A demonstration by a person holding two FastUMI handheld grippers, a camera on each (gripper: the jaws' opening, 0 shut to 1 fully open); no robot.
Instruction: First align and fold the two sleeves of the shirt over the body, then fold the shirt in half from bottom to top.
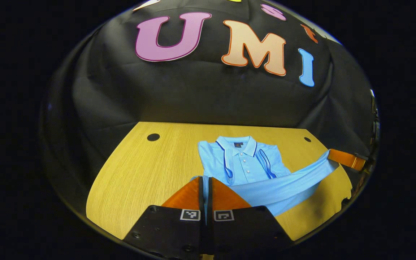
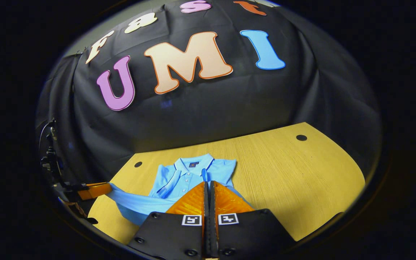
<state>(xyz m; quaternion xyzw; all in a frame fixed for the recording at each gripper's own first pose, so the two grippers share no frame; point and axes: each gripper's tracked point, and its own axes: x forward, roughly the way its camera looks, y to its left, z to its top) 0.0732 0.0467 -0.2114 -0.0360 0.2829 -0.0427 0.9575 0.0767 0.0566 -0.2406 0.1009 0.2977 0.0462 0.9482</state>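
Both tongs clamped on light blue polo shirt (image 1: pixel 242 164) hem, left tongs (image 1: pixel 205 180), right tongs (image 2: pixel 208 185), lifted off yellow wooden counter (image 1: pixel 146 169)

Light-blue polo shirt (image 1: pixel 242 164), sleeves folded in, bottom hem lifted off table.

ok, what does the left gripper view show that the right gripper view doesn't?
Left gripper view: the right tool at the far right, gripping a raised hem corner of the shirt. Right gripper view: the left tool at the far left, gripping the other corner, and a stand with cables. Both: the shirt, sleeves folded in, on the table.
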